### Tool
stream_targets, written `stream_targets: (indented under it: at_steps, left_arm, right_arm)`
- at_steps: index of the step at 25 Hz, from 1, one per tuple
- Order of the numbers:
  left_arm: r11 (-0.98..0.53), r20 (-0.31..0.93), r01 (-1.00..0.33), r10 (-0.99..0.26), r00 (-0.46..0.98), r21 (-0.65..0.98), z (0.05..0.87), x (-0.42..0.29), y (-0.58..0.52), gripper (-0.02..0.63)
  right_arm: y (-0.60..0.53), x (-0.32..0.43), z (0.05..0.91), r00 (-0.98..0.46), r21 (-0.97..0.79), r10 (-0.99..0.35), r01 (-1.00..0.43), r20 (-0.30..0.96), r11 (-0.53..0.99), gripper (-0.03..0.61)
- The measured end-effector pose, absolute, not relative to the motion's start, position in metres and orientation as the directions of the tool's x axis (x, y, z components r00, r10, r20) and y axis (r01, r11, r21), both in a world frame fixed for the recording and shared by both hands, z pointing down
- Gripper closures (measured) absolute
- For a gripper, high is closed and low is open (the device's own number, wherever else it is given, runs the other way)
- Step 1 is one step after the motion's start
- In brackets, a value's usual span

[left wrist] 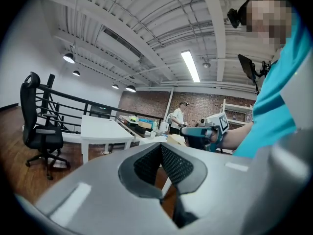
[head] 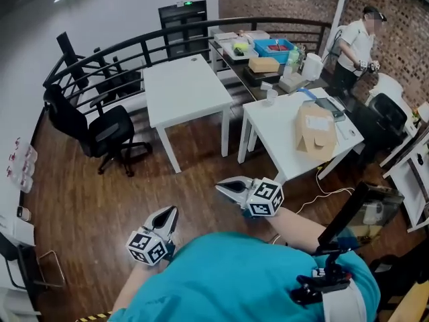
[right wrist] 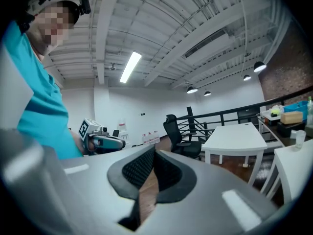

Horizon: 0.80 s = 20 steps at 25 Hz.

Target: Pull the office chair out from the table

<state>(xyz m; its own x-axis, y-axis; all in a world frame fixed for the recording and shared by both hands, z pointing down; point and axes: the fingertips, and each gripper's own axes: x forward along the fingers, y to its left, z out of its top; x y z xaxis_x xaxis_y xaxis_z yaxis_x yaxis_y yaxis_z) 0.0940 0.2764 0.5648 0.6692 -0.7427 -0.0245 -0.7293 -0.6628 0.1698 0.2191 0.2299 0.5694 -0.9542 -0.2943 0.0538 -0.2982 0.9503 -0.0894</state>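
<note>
Head view, your tools: your left gripper (head: 172, 211) and right gripper (head: 221, 187) are out in front of your teal shirt (head: 228, 274), over the wood floor (head: 194, 170), well apart from each other.
Head view, chair: the black office chair (head: 100, 131) stands at the far left beside the black railing (head: 127, 45). It is well apart from the nearer white table (head: 184, 89) and from both of your tools.
Head view, right side: a second white table (head: 281, 136) carries a cardboard box (head: 315, 131), and another person (head: 355, 42) stands beyond it.
Left gripper view, tool: your jaws are pressed together, the ribbed pads (left wrist: 178, 164) meeting with nothing between them.
Left gripper view, scene: the office chair is at the left by the railing, bare floor lies between it and the white table, and your right gripper shows at the right.
Right gripper view, tool: your jaws are closed tip to tip and empty. Only a sliver of floor shows below where the pads meet.
Right gripper view, scene: the office chair stands left of the white table, not touching it, and your left gripper shows at the left.
</note>
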Motion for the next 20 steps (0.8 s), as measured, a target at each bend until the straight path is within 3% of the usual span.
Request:
stream_targets:
  at_steps: [20]
  left_arm:
    - [-0.659, -0.016, -0.733, -0.745, 0.667, 0.169, 0.57, 0.094, 0.255, 0.584]
  right_arm:
    - [0.21, 0.225, 0.565, -0.957, -0.064, -0.282, -0.286, 0.063, 0.956, 0.583]
